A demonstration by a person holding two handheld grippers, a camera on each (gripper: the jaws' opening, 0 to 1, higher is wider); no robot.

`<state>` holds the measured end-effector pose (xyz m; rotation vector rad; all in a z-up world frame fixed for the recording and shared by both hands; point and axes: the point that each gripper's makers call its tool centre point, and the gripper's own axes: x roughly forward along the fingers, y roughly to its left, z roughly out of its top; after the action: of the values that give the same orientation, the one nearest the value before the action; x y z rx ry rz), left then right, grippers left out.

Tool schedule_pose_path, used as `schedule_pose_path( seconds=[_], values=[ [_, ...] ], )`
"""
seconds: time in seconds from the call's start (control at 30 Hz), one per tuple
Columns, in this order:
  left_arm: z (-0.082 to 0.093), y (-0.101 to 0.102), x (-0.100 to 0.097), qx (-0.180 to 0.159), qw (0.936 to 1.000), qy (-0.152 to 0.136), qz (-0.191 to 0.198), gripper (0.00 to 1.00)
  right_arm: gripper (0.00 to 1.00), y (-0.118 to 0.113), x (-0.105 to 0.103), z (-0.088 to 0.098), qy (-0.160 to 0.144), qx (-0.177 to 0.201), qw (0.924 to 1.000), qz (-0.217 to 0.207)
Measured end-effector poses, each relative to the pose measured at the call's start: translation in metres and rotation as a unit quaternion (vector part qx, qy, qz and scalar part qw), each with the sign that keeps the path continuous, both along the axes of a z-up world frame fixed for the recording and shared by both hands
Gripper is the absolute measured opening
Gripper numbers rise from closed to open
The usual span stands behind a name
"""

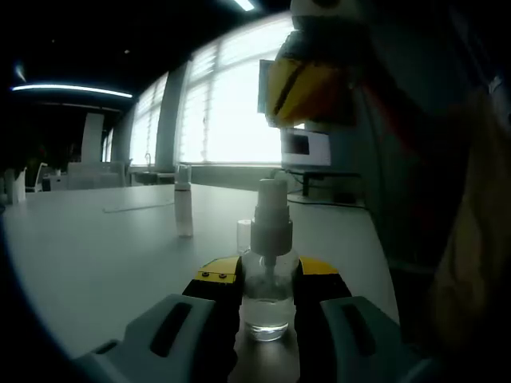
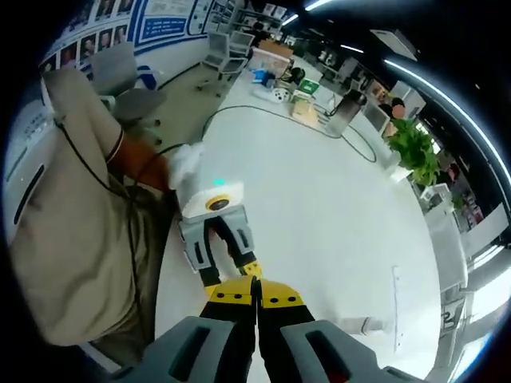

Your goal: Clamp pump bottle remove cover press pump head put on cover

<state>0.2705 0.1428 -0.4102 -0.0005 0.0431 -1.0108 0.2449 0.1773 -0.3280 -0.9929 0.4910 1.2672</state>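
Observation:
A small clear pump bottle (image 1: 267,299) stands on the white table (image 1: 96,255), and my left gripper (image 1: 267,279) is shut on its body. Its white pump head (image 1: 271,219) is bare and upright. A small clear cap (image 1: 243,236) stands just behind the bottle. My right gripper (image 1: 311,84) hangs above the pump head, apart from it. In the right gripper view, looking down, my right gripper (image 2: 256,299) has its jaws pressed together with nothing between them. Below them the left gripper (image 2: 231,271) reaches in; the bottle is hidden there.
A taller slim spray bottle (image 1: 184,209) stands further back on the table. A person in a beige shirt (image 2: 72,231) stands at the table's edge. A small clear object (image 2: 375,325) lies to the right. Boxes and a kettle (image 2: 347,112) sit at the far end.

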Motion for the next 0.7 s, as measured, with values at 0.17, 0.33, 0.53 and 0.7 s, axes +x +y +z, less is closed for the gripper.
schedule_pose_path(
  seconds=[0.17, 0.33, 0.53, 0.7],
  values=[
    [0.000, 0.000, -0.001, 0.000, 1.0000, 0.000, -0.001, 0.16, 0.00, 0.001, 0.000, -0.010, 0.013, -0.021, 0.9997, 0.007],
    [0.000, 0.000, -0.001, 0.000, 1.0000, 0.001, -0.001, 0.16, 0.00, -0.001, 0.000, -0.013, 0.018, -0.030, 0.9993, 0.010],
    [0.000, 0.000, 0.000, 0.000, 1.0000, 0.001, -0.001, 0.16, 0.00, -0.003, 0.001, -0.015, 0.021, -0.042, 0.9988, 0.014],
    [0.000, 0.002, 0.001, -0.001, 1.0000, 0.001, -0.002, 0.16, 0.00, -0.003, 0.001, -0.019, 0.022, -0.053, 0.9981, 0.021]
  ],
)
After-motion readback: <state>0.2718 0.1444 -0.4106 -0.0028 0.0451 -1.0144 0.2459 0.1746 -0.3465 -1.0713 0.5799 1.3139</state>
